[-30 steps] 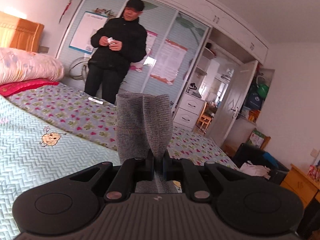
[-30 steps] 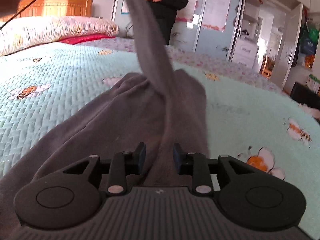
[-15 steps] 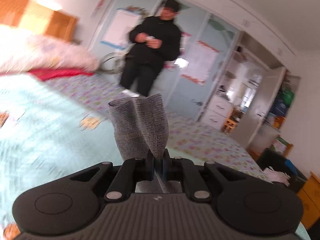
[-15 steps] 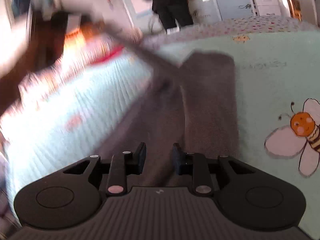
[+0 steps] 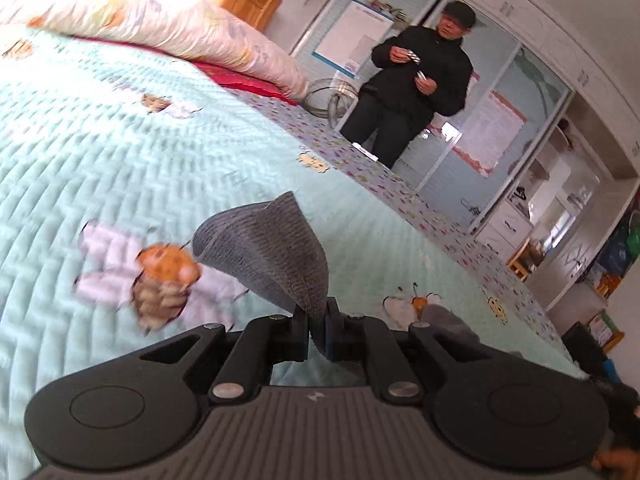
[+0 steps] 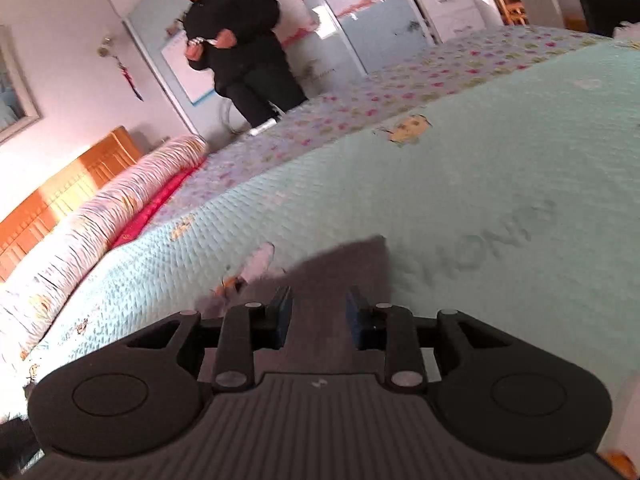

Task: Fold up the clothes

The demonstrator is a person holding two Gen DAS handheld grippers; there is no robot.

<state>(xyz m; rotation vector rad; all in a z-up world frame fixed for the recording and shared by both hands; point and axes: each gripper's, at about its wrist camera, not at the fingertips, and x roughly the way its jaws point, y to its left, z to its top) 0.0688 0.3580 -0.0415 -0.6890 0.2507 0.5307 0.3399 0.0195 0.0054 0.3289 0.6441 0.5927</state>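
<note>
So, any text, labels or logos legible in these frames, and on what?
"HONG", blurred and partly guessed: stitched on the mint bedspread, right wrist view.
Faint stitched marks on the bedspread in the left wrist view: too blurred to read.
Posters on the wardrobe doors: print too small to read.
Small embossed logo on each gripper body: a mark, not readable text.

Ahead of me spreads a mint quilted bedspread (image 5: 120,152) stitched with cartoon bees (image 5: 164,276). A rolled floral duvet (image 5: 168,24) lies by the wooden headboard (image 6: 60,196). A person in black (image 5: 416,80) stands before pale blue wardrobe doors (image 5: 496,128).
</note>
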